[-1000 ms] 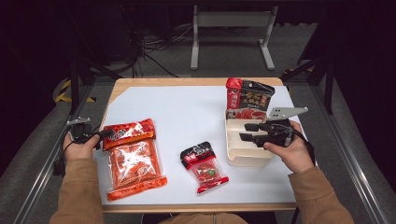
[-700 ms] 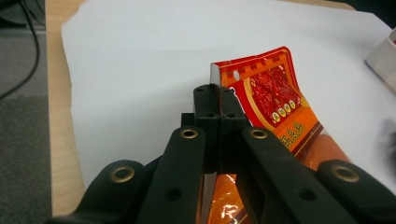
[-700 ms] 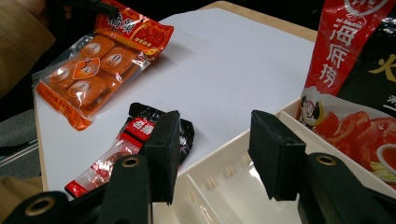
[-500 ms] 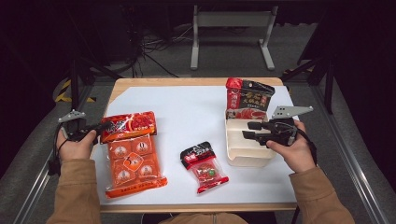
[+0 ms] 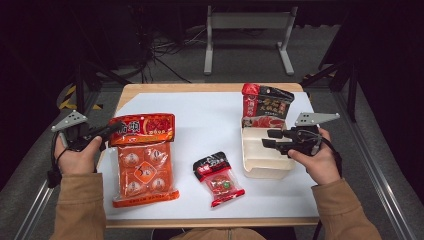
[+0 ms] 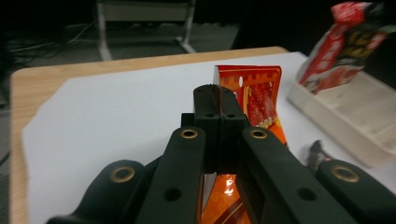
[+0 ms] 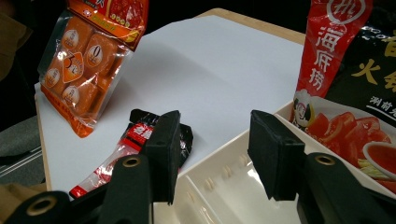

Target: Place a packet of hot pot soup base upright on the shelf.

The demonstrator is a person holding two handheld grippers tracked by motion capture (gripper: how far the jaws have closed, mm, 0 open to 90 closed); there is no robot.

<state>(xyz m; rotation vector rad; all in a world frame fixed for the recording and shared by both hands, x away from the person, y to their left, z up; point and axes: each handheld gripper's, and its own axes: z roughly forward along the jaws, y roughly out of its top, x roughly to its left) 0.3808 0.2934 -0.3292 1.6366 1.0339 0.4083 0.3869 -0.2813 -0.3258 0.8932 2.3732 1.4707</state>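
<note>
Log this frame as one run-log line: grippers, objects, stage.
left gripper: shut on orange pack, top edge lifted | right gripper: open over white tray | small red packet: on table | stage: pack pickup

A wooden worktop [image 5: 210, 88] under a white sheet [image 5: 210, 125] stands on grey carpet [image 5: 165, 75] in a dark room. Behind it, a grey metal frame [image 5: 247, 30] and loose cables [image 5: 170, 47].

Overhead light brightens the white paper-covered table [image 5: 210, 125]; the surroundings stay dark. Both gripper views are soft (near jaws blurred), with mild glare on the glossy orange plastic snack bag [image 7: 88, 60].
</note>
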